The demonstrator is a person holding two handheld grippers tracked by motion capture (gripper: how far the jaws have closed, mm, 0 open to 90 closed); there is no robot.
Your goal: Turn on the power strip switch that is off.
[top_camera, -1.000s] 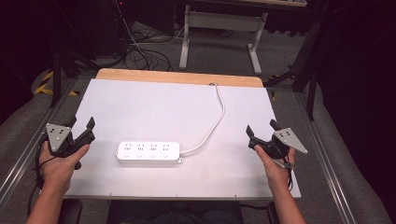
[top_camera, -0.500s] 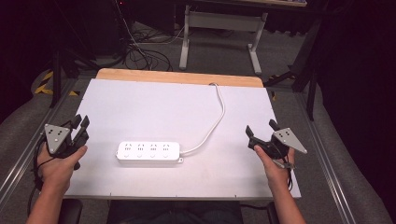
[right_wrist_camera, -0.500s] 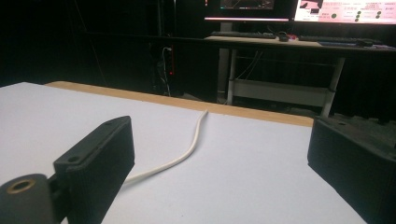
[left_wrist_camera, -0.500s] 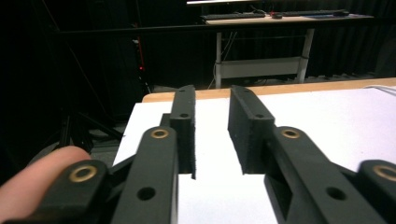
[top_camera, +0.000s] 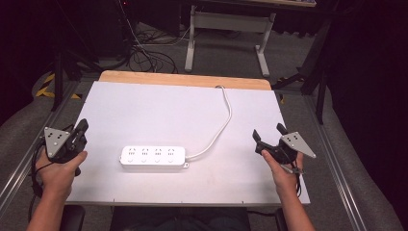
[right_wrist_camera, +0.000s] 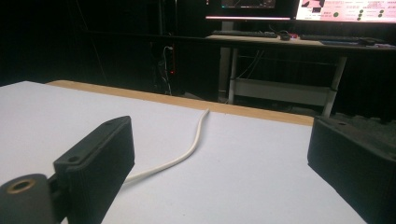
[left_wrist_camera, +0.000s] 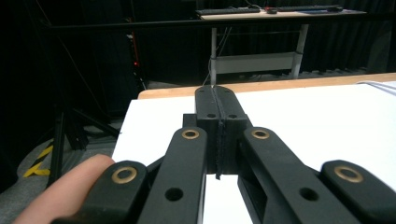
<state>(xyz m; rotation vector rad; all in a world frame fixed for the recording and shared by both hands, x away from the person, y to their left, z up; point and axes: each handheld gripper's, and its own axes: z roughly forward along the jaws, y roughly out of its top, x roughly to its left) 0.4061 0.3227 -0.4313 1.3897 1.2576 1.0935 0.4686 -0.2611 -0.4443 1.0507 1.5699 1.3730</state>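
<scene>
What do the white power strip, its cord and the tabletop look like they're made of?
White power strip: likely hard plastic, smooth, slightly glossy moulded shell. White cord: flexible rubbery or vinyl sheath, bending in curves. Table: matte white surface, with a bare wood-look strip at the far edge.

table (top_camera: 144,103): white top, wooden far edge | on it: power strip (top_camera: 153,157), cord (top_camera: 222,126)

The socket holes on the strip (top_camera: 153,157) are too small to make out in the high view. Its cord (top_camera: 226,113) runs off the bench's (top_camera: 159,110) far edge, the plug end hidden. In the right gripper view, the cord's (right_wrist_camera: 187,154) near end vanishes behind a jaw.
</scene>
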